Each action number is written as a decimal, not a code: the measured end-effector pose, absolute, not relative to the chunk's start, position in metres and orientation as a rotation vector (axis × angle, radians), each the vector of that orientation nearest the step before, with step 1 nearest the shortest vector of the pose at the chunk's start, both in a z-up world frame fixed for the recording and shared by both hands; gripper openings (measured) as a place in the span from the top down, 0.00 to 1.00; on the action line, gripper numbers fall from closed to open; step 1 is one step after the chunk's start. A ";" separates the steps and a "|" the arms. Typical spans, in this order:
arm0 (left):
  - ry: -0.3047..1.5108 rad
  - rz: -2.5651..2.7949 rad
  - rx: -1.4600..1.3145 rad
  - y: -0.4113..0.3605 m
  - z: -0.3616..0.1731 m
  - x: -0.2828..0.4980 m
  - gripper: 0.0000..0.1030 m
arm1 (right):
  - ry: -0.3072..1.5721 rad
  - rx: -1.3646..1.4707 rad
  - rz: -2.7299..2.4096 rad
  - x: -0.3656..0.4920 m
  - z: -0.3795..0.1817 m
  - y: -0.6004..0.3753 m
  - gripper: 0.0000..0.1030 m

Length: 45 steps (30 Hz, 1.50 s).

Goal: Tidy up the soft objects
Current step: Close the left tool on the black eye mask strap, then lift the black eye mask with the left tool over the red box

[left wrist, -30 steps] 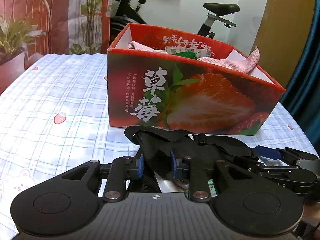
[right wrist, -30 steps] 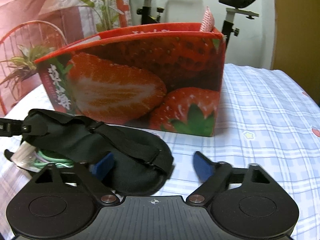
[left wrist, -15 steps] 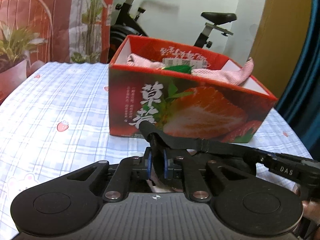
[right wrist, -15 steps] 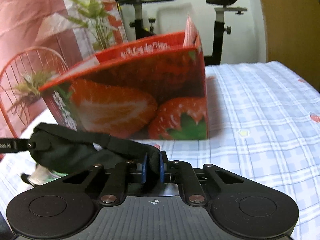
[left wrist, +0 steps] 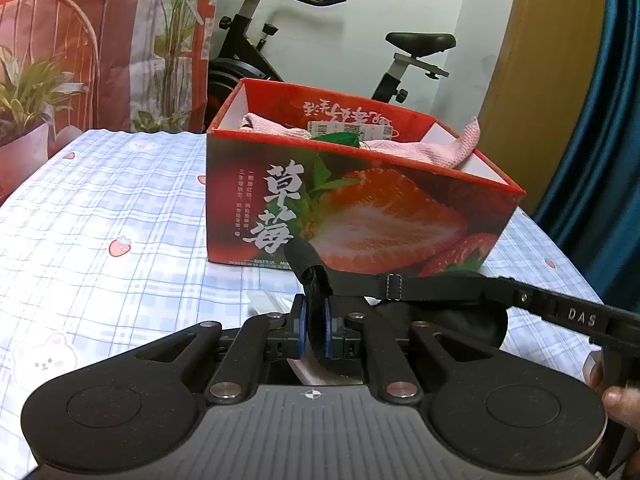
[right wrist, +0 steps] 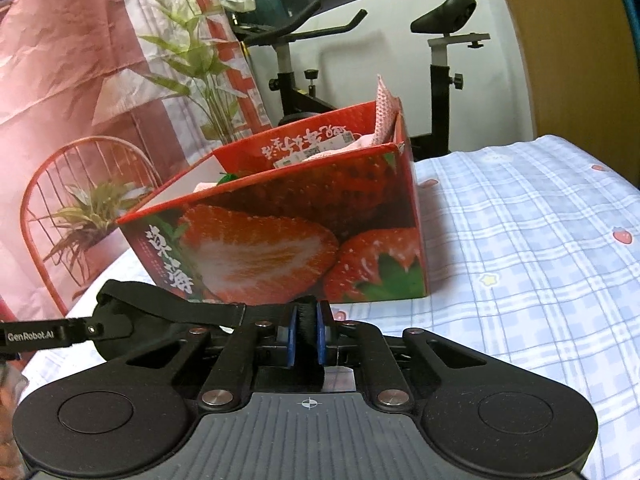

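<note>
Pinching a black eye mask (left wrist: 452, 312) at both ends: the left gripper (left wrist: 313, 326) is clamped on one folded end of the fabric, blue pads (left wrist: 301, 326) pressed against it from both sides, and the right gripper (right wrist: 305, 334) is clamped on the other end, its blue pads (right wrist: 291, 336) tight on a black fold. Both sets of jaws have just been closing, with the mask between them. Mask hangs stretched between the two grippers, held just above the worktop (left wrist: 100, 208) (checked blue-white cloth with small strawberry prints), its strap (left wrist: 360, 284) running sideways with a small buckle showing. In the right wrist view the mask body (right wrist: 132, 312) sits off to the left, where the other gripper's finger meets it.

Strawberry box (left wrist: 360, 216) stands on the worktop right behind the mask, open at the top, near but not touching as far as I can tell. Inside it: a pink cloth (left wrist: 420, 146) with one corner sticking up over the far right rim, something green (left wrist: 340, 138), and a white labelled packet (left wrist: 348, 128).

Behind the worktop: exercise bike (left wrist: 416, 44), potted plant (left wrist: 24, 92), red wire chair (right wrist: 80, 184). A fingertip (left wrist: 620, 400) shows at the right edge of the left wrist view.
</note>
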State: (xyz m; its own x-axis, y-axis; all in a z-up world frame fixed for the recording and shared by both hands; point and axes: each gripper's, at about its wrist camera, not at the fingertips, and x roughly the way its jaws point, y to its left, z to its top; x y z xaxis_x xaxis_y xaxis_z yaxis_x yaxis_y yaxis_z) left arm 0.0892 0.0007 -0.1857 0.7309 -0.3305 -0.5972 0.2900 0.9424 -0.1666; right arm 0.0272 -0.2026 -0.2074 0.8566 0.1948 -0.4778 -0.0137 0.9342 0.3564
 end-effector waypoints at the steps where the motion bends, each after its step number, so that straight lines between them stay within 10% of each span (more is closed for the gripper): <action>1: 0.667 -0.345 -0.058 0.000 -0.186 0.088 0.91 | 0.530 0.356 0.115 0.027 -0.206 -0.201 0.91; 34: 0.703 -0.337 -0.061 0.003 -0.203 0.087 0.91 | 0.654 0.381 0.029 0.028 -0.243 -0.202 0.60; 45: 0.683 -0.340 -0.062 0.004 -0.197 0.087 0.92 | 0.636 0.464 0.040 0.036 -0.239 -0.211 0.92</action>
